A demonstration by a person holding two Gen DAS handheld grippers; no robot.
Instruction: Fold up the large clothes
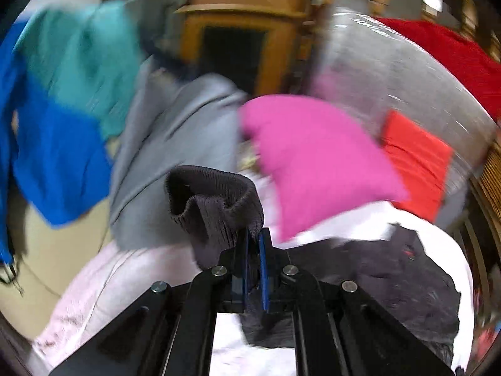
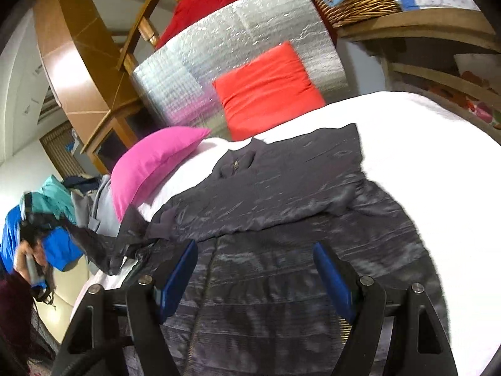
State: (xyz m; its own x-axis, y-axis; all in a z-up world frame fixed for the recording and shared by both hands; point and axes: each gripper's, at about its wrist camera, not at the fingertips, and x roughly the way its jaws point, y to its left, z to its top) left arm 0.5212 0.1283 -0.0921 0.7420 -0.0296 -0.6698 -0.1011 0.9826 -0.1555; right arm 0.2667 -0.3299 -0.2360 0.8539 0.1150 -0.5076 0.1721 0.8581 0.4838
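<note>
Left wrist view: your left gripper [image 1: 253, 244] has its jaws pressed together on the ribbed cuff [image 1: 216, 197] of the dark jacket [image 1: 391, 269]; the knit bunches up just ahead of the blue pads.
Right wrist view: your right gripper [image 2: 255, 269] stands spread wide, nothing between its pads, hanging over the jacket's zip front.
Jacket: it lies across the white bed [image 2: 438, 144], one sleeve already laid over the chest, the other lifted at your left.
Step in hand: by the look of it, you are folding the second sleeve inward.
Next move: carry the cuff across the chest, lay it flat, then release.
Surroundings: pink pillow [image 2: 150, 163] and red cushion [image 2: 266, 91] beyond.
</note>
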